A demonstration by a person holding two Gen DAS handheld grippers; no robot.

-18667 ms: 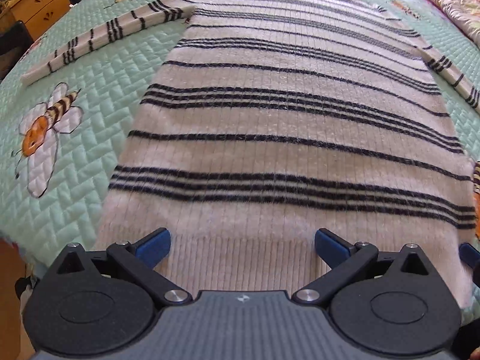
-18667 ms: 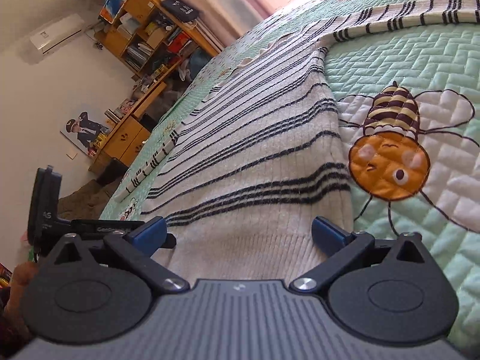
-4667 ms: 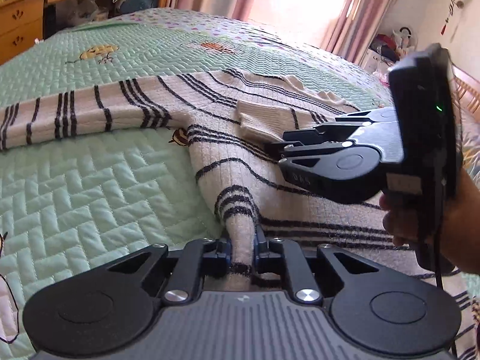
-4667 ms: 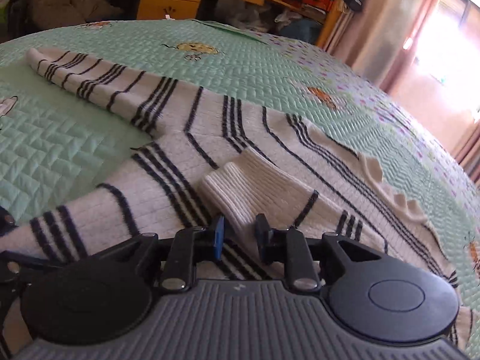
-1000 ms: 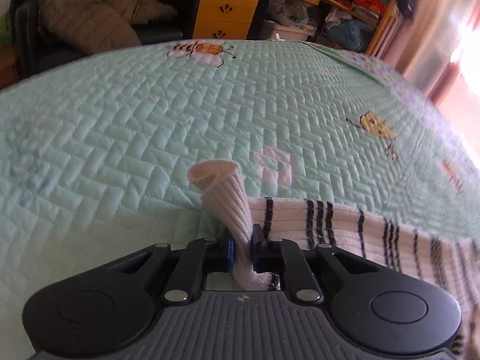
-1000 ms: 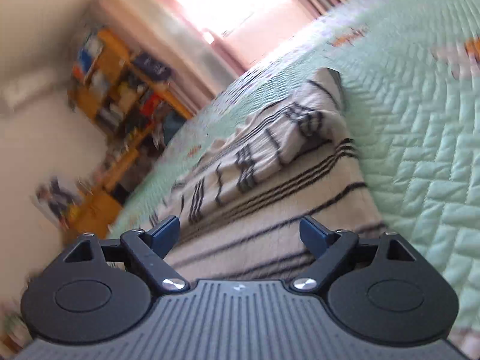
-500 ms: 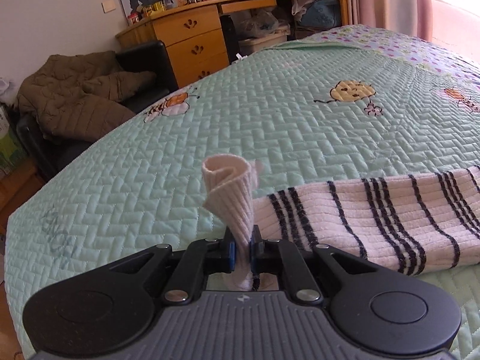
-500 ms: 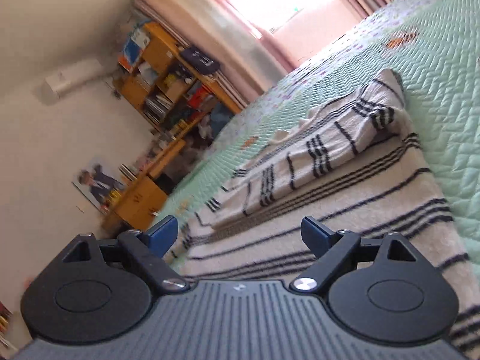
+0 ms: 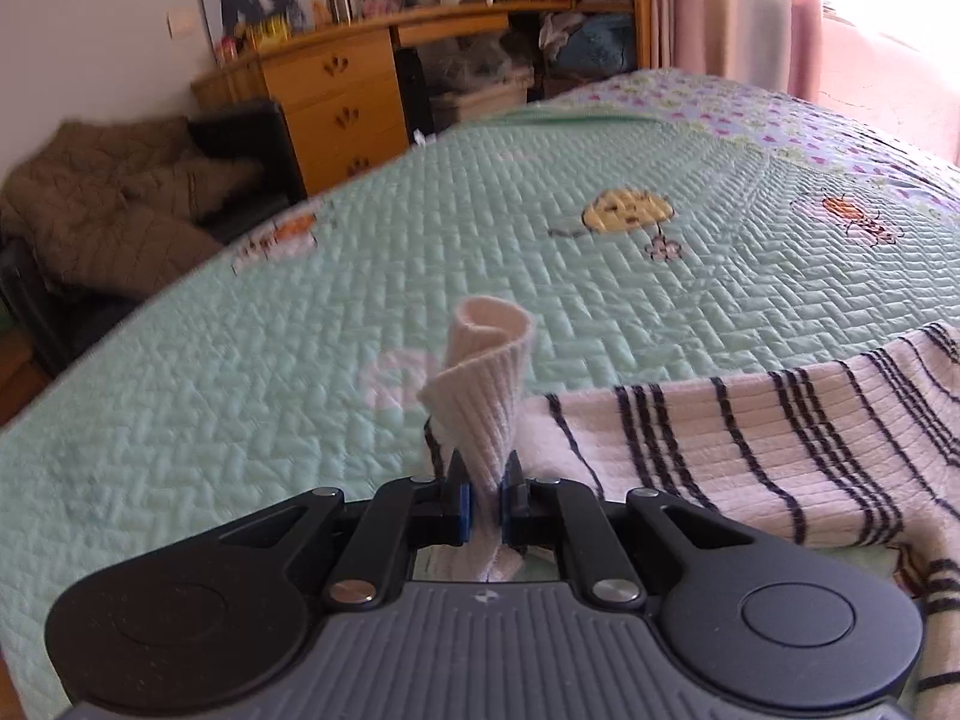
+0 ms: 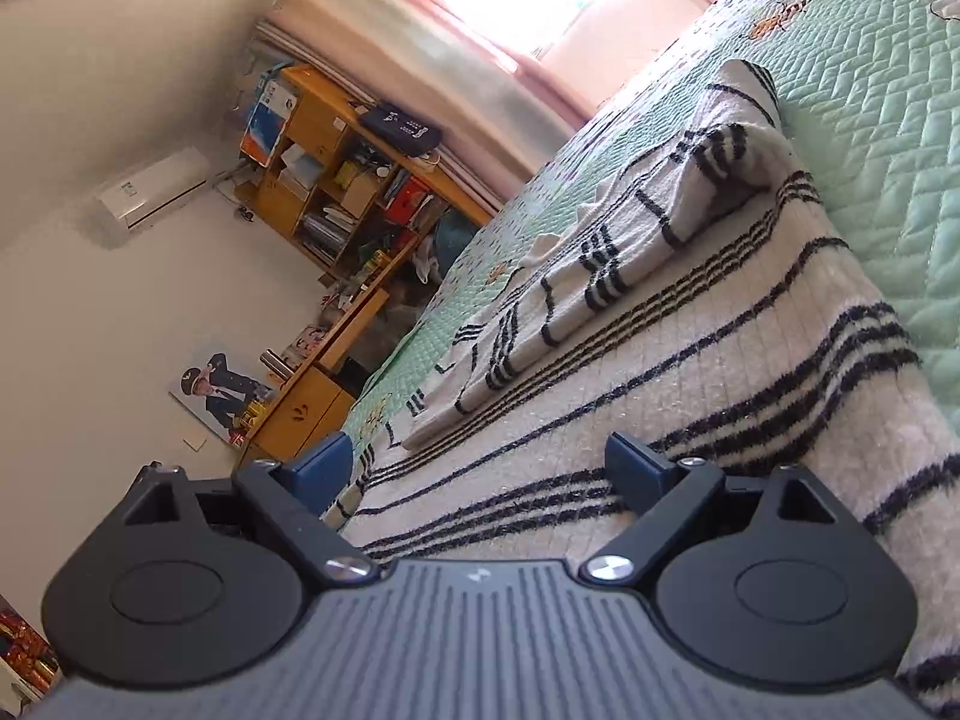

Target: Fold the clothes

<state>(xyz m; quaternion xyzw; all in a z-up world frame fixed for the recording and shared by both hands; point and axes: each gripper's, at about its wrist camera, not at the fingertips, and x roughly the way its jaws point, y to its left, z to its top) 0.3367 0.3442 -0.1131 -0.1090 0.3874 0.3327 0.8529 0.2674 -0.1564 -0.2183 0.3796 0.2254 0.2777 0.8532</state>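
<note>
A cream sweater with black stripes (image 10: 690,372) lies on the mint quilted bedspread (image 9: 300,360). One sleeve (image 10: 600,252) is folded across its body. In the left wrist view the other sleeve (image 9: 780,438) trails off to the right, and its ribbed cuff (image 9: 486,384) stands up curled between the blue pads. My left gripper (image 9: 485,507) is shut on that cuff, lifted a little off the quilt. My right gripper (image 10: 480,468) is open, low over the sweater body near its edge, with nothing pressed between its fingertips.
A wooden desk with drawers (image 9: 336,102) and shelves (image 10: 336,180) stands beyond the bed. A dark chair with a brown coat (image 9: 120,204) sits at the bed's far left corner. Pink curtains (image 10: 480,48) hang at the bright window. Bare quilt stretches ahead of the left gripper.
The left gripper has carried the cuff along and rolled, so the desk and wall now fill the background. The right gripper has sunk closer to the sweater body, still open.
</note>
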